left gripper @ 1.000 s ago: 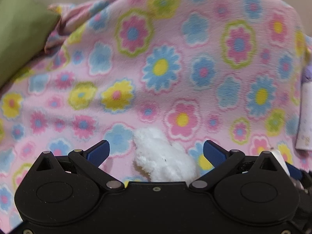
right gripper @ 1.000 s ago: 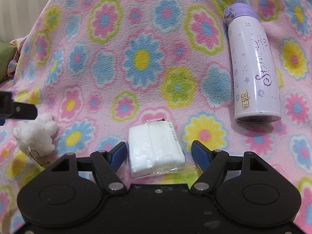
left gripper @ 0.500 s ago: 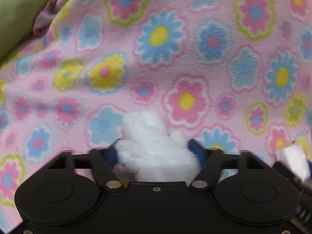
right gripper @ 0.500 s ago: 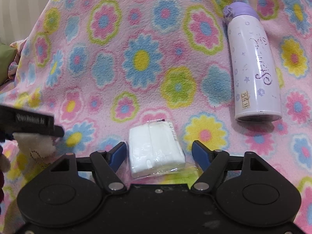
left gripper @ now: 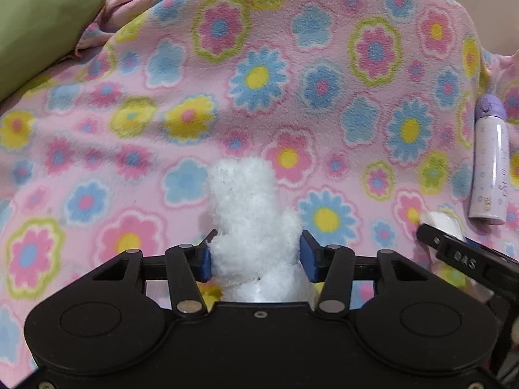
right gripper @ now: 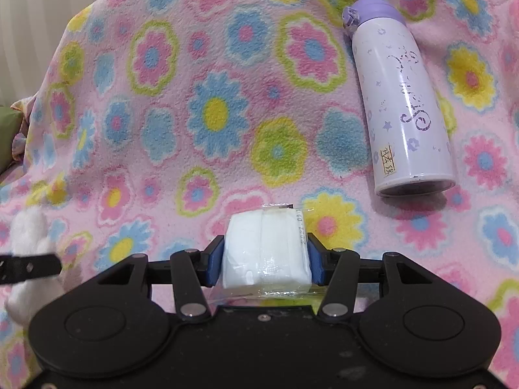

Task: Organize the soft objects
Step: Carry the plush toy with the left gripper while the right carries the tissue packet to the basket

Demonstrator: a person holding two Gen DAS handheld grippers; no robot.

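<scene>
Step in hand: both grips look just made, so the lift comes next; raise both hands straight and together, so that neither soft thing drags on the fleece or pulls a fold of it up.
Left gripper (left gripper: 256, 256): its jaws have just been closing and now pinch the white plush toy (left gripper: 251, 214) by its lower body, the blue pads sunk into the pile on both sides. The fluff gives, so I judge that the hold should stay low and firm; a squeeze at the head would slip.
Right gripper (right gripper: 266, 259): its jaws have just been closing on the wrapped white tissue pack (right gripper: 266, 248), both pads flat against its short sides. The clear wrapper is slick, so a level lift seems safest.
Where the things lie: toy near and left, pack near and centre, just apart from each other; both seem to rest on the blanket.
Surface: a pink flowered fleece blanket (right gripper: 211, 113) over something humped, rumpled at its far left edge.
Room: a green cushion (left gripper: 35, 22) at far left; a pale ribbed wall behind.
Bystander: a lilac flask (right gripper: 402, 97) lies on its side at far right, well apart from the pack; it is hard, so it probably stays.
</scene>
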